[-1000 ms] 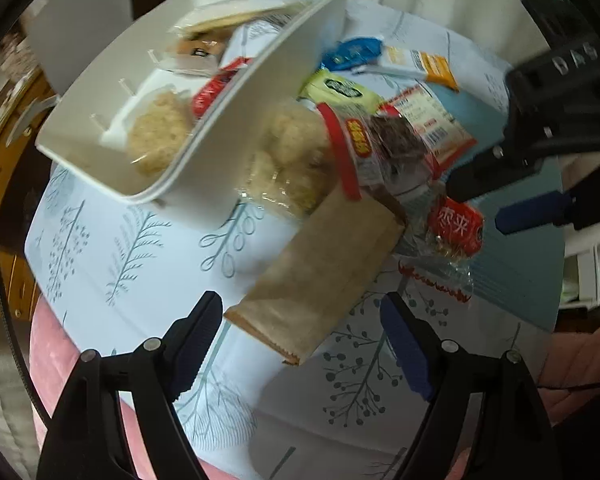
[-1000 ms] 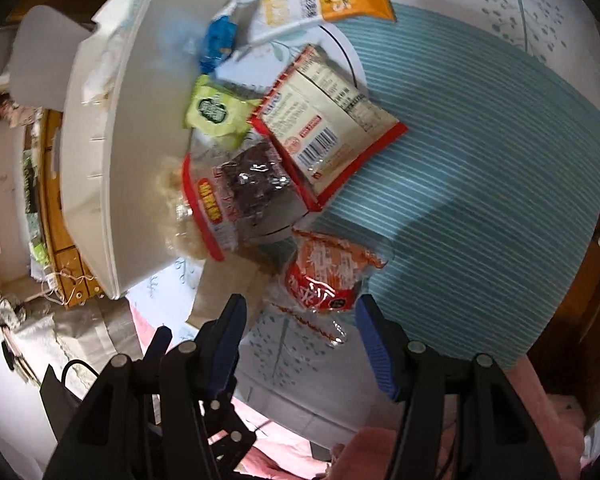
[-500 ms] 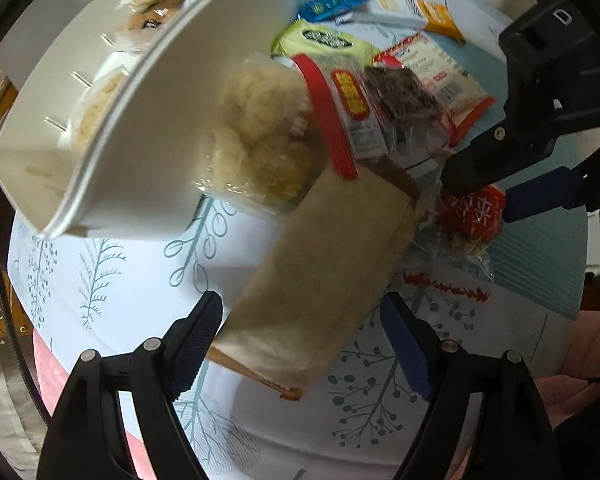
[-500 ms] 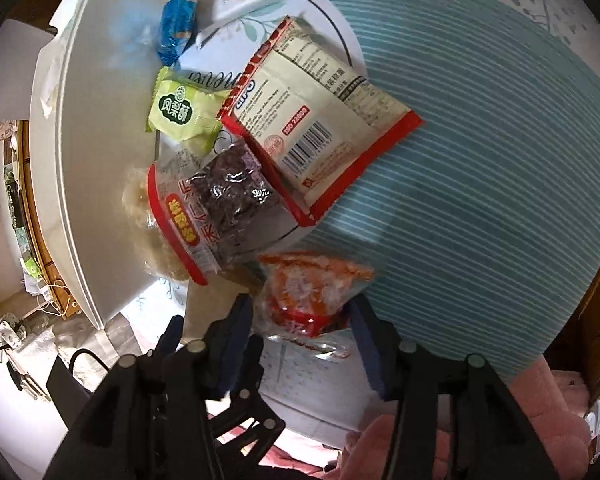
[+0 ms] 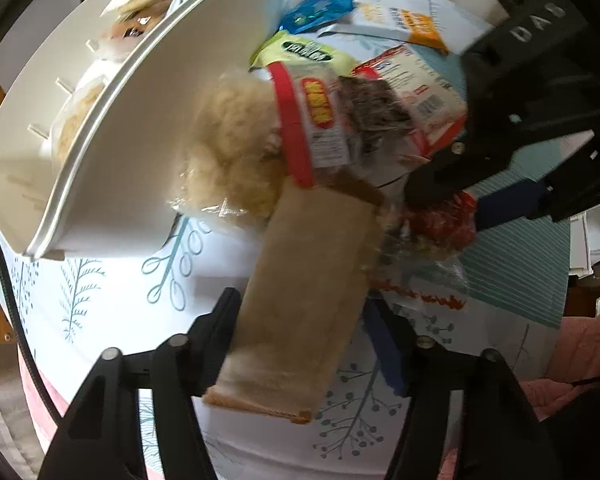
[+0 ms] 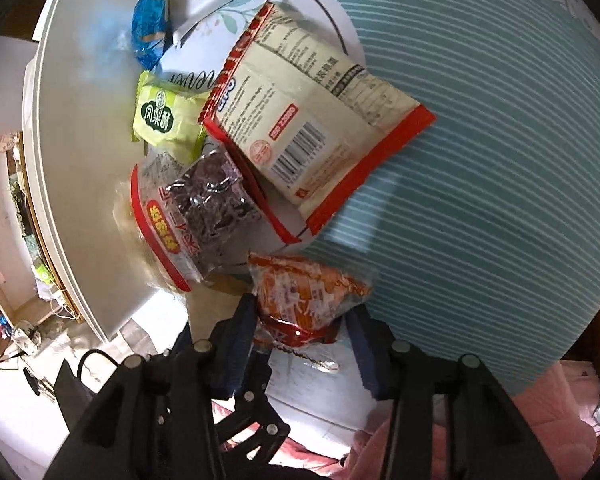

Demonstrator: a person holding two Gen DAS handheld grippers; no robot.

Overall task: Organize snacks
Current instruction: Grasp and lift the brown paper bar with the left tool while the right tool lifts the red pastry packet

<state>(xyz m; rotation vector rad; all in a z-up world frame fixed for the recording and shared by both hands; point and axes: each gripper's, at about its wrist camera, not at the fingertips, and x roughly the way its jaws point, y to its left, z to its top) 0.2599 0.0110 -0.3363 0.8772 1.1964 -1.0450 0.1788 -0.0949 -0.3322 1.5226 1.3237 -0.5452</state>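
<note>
Brown packet [image 5: 308, 300] straddled by parted left tongs [image 5: 300, 344], not yet clamped. Red packet [image 6: 304, 300] bracketed by parted right tongs [image 6: 300, 332]. Both judged light, crinkly, slippery; best pinched mid-body.

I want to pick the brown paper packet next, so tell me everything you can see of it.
The brown paper packet is a long flat pouch of plain kraft-looking paper, with no print visible and a crimped seam at its near end. It lies slanted on the tablecloth, its near end between the open fingers of the left gripper. Its far end is tucked under the red-edged clear snack bag.
</note>
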